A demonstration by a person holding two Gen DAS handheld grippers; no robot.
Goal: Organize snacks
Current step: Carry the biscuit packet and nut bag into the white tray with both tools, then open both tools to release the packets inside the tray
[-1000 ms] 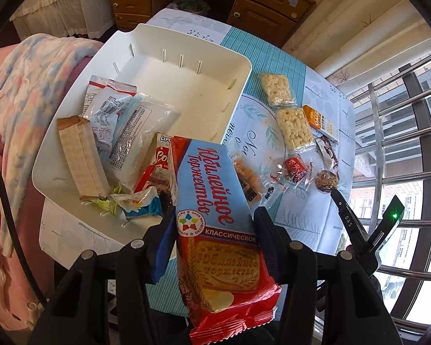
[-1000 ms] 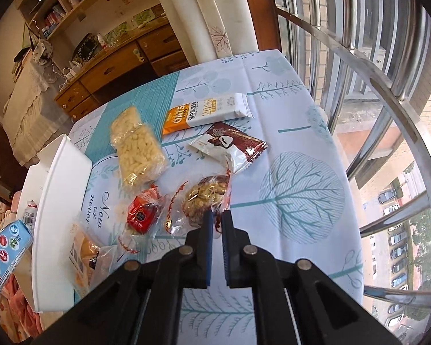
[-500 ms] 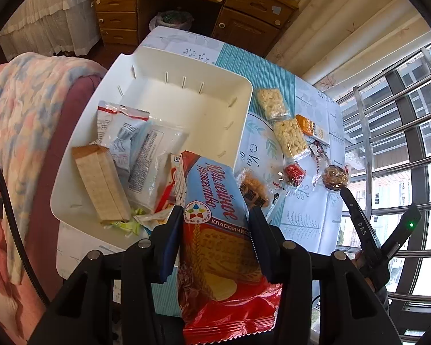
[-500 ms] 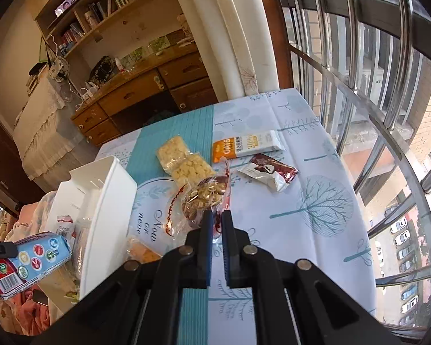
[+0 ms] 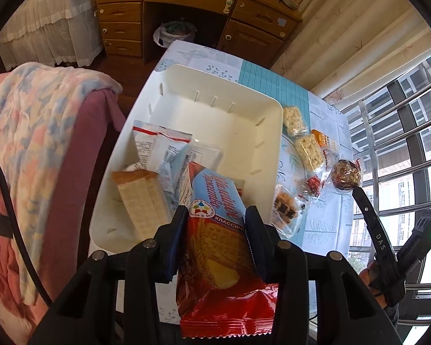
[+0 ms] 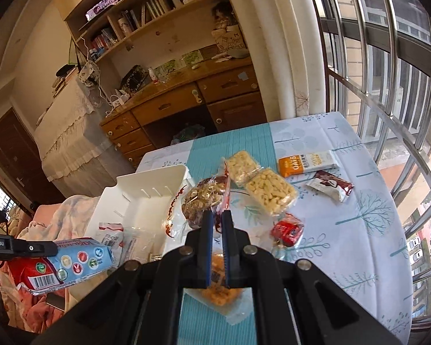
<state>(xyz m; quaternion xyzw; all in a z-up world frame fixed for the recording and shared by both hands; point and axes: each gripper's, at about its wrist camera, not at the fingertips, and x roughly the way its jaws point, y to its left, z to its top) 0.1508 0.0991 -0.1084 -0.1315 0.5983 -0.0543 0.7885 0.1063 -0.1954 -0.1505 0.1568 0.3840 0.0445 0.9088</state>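
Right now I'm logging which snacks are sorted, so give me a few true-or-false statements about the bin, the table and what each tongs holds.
1. The left tongs hold a red and blue biscuit pack. True.
2. The right tongs are open and hold nothing. False: they are shut on the wrapper of a round nut cake.
3. The white bin holds no snacks. False: a wafer pack and several white packets lie in it.
4. An orange oat bar lies on the tablecloth. True.
5. Two puffed rice bars are inside the bin. False: they lie on the tablecloth.
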